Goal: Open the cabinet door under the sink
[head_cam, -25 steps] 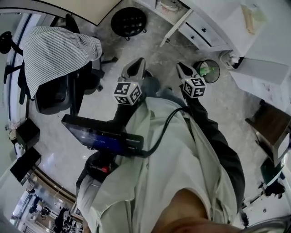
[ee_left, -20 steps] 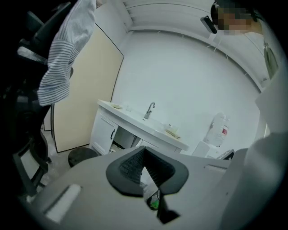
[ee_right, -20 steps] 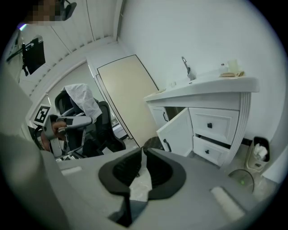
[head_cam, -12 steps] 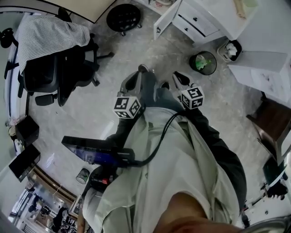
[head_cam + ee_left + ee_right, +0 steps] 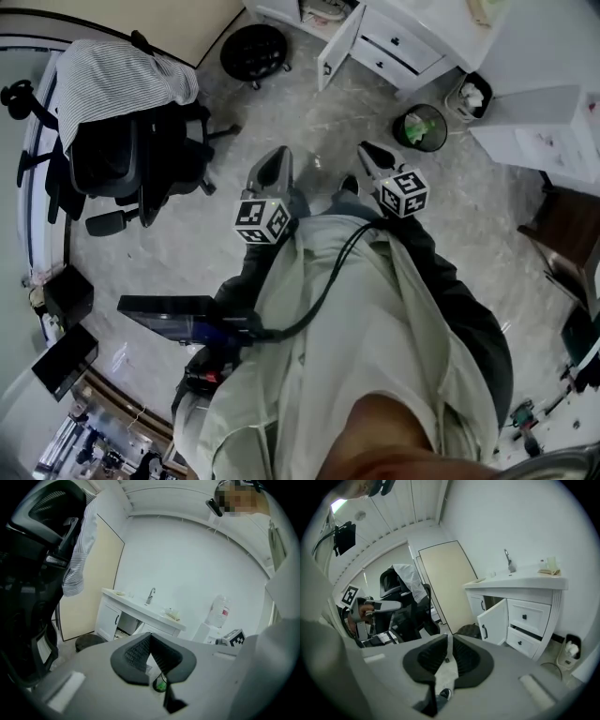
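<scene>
The white vanity (image 5: 520, 581) with its faucet (image 5: 508, 560) stands across the floor from me. The cabinet door (image 5: 493, 619) under the sink hangs open, black handle (image 5: 484, 631) toward me; in the head view the open door (image 5: 338, 42) is at the top. The left gripper view shows the same vanity (image 5: 140, 607) far off, with another door (image 5: 108, 620) shut at its left end. My left gripper (image 5: 279, 156) and right gripper (image 5: 367, 153) are held out in front of the person, well short of the vanity. Both are shut on nothing, seen in the left gripper (image 5: 150, 636) and right gripper (image 5: 449, 636) views.
A black round stool (image 5: 255, 47) sits left of the open door. A waste bin with green litter (image 5: 420, 127) and a small white bin (image 5: 469, 97) stand right of the drawers (image 5: 394, 47). An office chair draped in striped cloth (image 5: 122, 84) is at the left.
The head view has shifted, so the vanity and its open door now show fuller at the top. Both grippers stay shut in front of the person, away from the door.
</scene>
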